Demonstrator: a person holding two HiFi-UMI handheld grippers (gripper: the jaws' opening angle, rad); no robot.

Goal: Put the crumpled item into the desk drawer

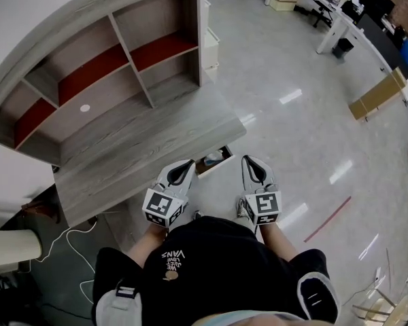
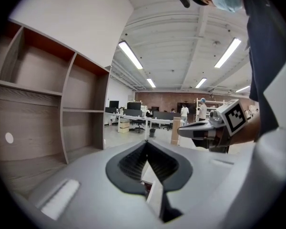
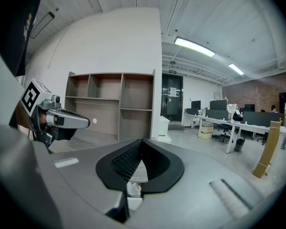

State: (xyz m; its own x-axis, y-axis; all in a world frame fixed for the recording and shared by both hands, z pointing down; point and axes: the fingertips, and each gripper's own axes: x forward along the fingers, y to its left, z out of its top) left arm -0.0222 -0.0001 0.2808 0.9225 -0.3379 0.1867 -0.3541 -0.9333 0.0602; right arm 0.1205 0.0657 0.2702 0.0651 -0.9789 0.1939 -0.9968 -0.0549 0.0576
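The desk drawer [image 1: 216,164] stands pulled out a little from under the grey wooden desk [image 1: 149,148]. A pale crumpled item [image 1: 214,158] lies inside it; in the right gripper view a white lump [image 3: 133,189] shows below the jaws. My left gripper [image 1: 183,169] is held just left of the drawer, jaws pressed together with nothing between them [image 2: 146,144]. To the drawer's right, my right gripper [image 1: 253,165] is likewise shut and empty [image 3: 142,142]. Both are raised near the person's body and point towards the desk.
A shelf hutch [image 1: 109,60] with red-backed compartments rises at the back of the desk. A white cable [image 1: 68,240] trails on the dark floor at the left. Office desks and chairs [image 3: 229,123] and a cardboard sheet [image 1: 377,94] stand far off across the glossy floor.
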